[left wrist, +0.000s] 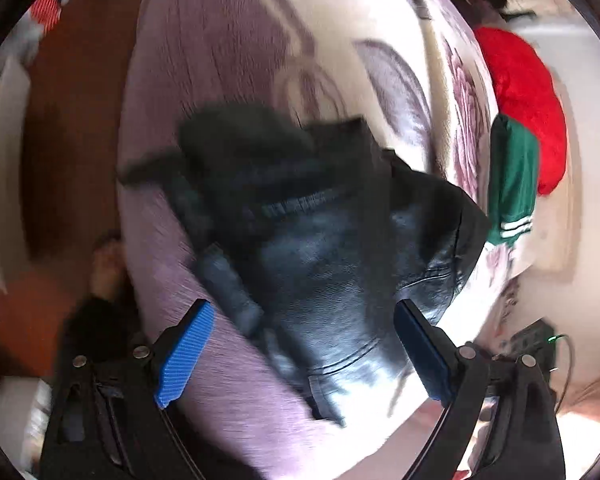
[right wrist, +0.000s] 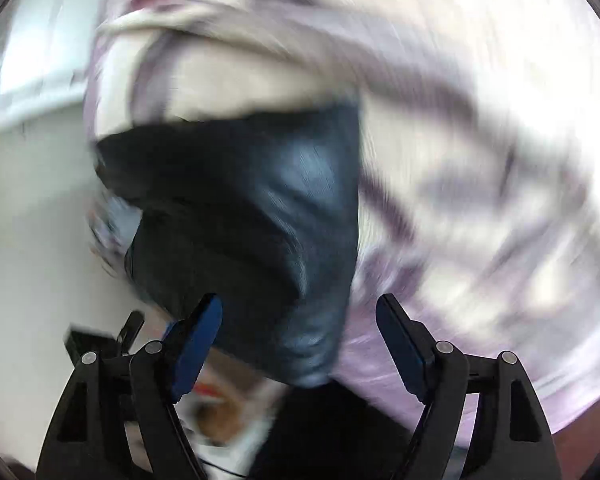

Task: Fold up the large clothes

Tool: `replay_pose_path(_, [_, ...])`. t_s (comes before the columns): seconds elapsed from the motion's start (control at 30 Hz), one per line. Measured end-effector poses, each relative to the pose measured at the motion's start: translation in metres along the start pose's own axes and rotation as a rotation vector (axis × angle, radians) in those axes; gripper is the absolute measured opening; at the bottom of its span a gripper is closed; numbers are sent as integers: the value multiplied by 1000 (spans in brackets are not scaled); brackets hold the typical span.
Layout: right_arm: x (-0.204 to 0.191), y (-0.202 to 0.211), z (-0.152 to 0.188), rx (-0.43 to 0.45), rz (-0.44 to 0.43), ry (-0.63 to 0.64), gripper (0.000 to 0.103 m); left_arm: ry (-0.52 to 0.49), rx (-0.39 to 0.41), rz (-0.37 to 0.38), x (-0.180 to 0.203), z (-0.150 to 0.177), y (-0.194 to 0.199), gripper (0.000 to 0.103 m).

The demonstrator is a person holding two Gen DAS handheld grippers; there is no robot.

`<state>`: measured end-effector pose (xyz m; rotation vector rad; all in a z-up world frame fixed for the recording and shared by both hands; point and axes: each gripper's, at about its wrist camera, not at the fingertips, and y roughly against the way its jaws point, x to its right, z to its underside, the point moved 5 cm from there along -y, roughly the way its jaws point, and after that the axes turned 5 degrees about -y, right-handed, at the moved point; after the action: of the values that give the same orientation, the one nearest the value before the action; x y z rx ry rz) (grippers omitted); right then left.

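Black leather jacket lies bunched on the floral bedspread (both views motion-blurred). Left gripper and right gripper: jaws spread wide, grasping nothing, hovering above the jacket.

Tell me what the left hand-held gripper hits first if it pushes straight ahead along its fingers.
Most likely the black leather jacket: it lies directly ahead of the open left hand-held gripper, on the purple floral blanket. Depth is unclear in the blurred view.
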<state>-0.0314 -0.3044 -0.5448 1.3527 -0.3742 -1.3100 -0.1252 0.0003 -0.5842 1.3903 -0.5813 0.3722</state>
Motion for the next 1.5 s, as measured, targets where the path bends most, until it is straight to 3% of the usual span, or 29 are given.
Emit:
replay_pose_path(0.07, [-32, 9, -17, 33, 25, 164, 81, 18, 15, 3, 4, 1, -12, 91])
replay_pose_path(0.1, [-50, 9, -30, 38, 26, 246, 81, 25, 49, -19, 3, 0, -15, 70])
replay_pose_path(0.13, [-71, 2, -43, 26, 31, 315, 81, 30, 75, -4, 1, -1, -14, 41])
replay_pose_path(0.27, [-130, -49, -79, -120, 101, 601, 81, 8, 126, 13, -3, 4, -7, 23])
replay_pose_path(0.3, [-145, -62, -81, -146, 96, 657, 70, -4, 139, 25, -3, 7, -2, 21])
replay_pose_path(0.33, [-154, -68, -79, -157, 70, 694, 48, -10, 152, 31, -4, 9, 2, 20])
replay_pose_path(0.37, [-147, -69, -86, -180, 57, 682, 9, -4, 161, 35, -7, 10, 4, 20])
replay_pose_path(0.47, [-171, -82, -91, -184, 33, 641, 7, 64, 167, 98, -26, 7, 4, 19])
replay_pose_path(0.53, [-165, -91, -102, -200, 5, 542, 6, 101, 156, 144, -40, 7, -1, 20])
replay_pose_path(0.7, [-126, -141, -127, -226, 58, 421, 5, 151, 102, 193, -49, -1, -17, 26])
replay_pose_path(0.8, [-126, -128, -123, -285, 46, 441, 9, 171, 52, 228, -39, -2, -1, 33])
replay_pose_path(0.83, [-132, -121, -119, -297, 54, 462, 11, 162, 53, 226, -34, -2, 3, 33])
replay_pose_path(0.87, [-137, -111, -115, -292, 64, 504, 21, 139, 60, 212, -29, -3, 9, 34])
replay_pose_path(0.9, [-140, -101, -111, -269, 77, 533, 48, 108, 66, 187, -23, -4, 13, 36])
replay_pose_path(0.97, [-146, -93, -107, -245, 58, 564, 78, 73, 70, 150, -17, -6, 12, 37])
replay_pose_path(1.07, [-149, -95, -107, -242, 54, 548, 78, 87, 54, 90, -18, -16, -3, 38])
replay_pose_path(1.1, [-152, -102, -105, -238, 49, 556, 75, 102, 50, 88, -19, -20, -7, 38])
replay_pose_path(1.13, [-156, -104, -102, -229, 39, 581, 63, 123, 52, 93, -21, -24, -10, 39])
replay_pose_path(1.17, [-163, -113, -98, -238, 42, 590, 16, 132, 61, 93, -21, -26, -9, 39])
replay_pose_path(1.23, [-177, -119, -93, -204, 78, 618, 13, 129, 113, 111, -21, -29, -1, 38])
replay_pose_path(1.3, [-192, -117, -88, -178, 37, 641, 10, 116, 157, 113, -27, -29, 8, 38])
replay_pose_path(1.33, [-197, -115, -90, -168, 4, 634, 9, 113, 154, 103, -33, -29, 7, 38])
replay_pose_path(1.4, [-192, -129, -101, -158, 59, 626, 9, 116, 135, 96, -40, -30, 3, 38])
replay_pose_path(1.5, [-185, -142, -104, -217, 76, 581, 10, 97, 125, 85, -37, -32, 3, 38])
